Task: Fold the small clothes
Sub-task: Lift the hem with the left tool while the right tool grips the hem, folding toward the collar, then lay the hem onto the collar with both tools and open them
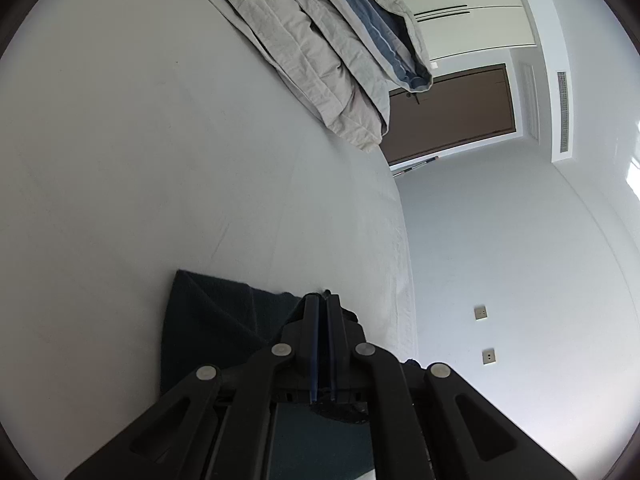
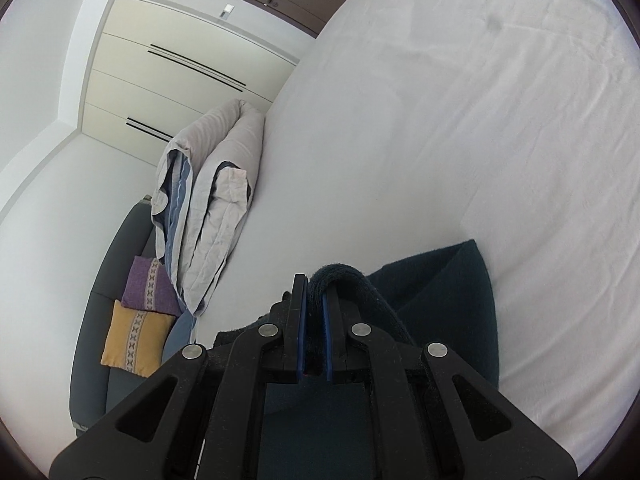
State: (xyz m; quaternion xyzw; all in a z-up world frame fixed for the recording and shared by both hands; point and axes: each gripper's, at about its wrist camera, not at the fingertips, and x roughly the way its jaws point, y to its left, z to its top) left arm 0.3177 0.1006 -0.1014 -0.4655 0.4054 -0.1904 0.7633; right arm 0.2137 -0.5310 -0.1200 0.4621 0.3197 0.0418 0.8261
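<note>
Dark garment: a small, thick, fleecy piece of clothing, lying on the white bed sheet near the edge closest to me, with one flap spread flat and the near part lifted by my two tools.
Left tool: I have it clamped on an edge of the garment; its pads are pressed together with only a thin layer of cloth between them, and the fabric bunches just beyond the tips.
Right tool: I grip a thicker rolled hem here, which bulges up over the tips and drapes off to the right side of the tool.
Step in hand: as I read it, I am carrying one held edge across the garment to lay a fold.
Doing it well: I want both tools level with each other and equally far forward, so the edge lands straight; I keep the cloth taut between them without stretching it, and lower it onto the flat part before letting go.
Risk: the right grip holds a bulky roll, so it may slip or drop unevenly.
Far side: a folded grey and blue quilt lies well apart from the garment, out of my way.
</note>
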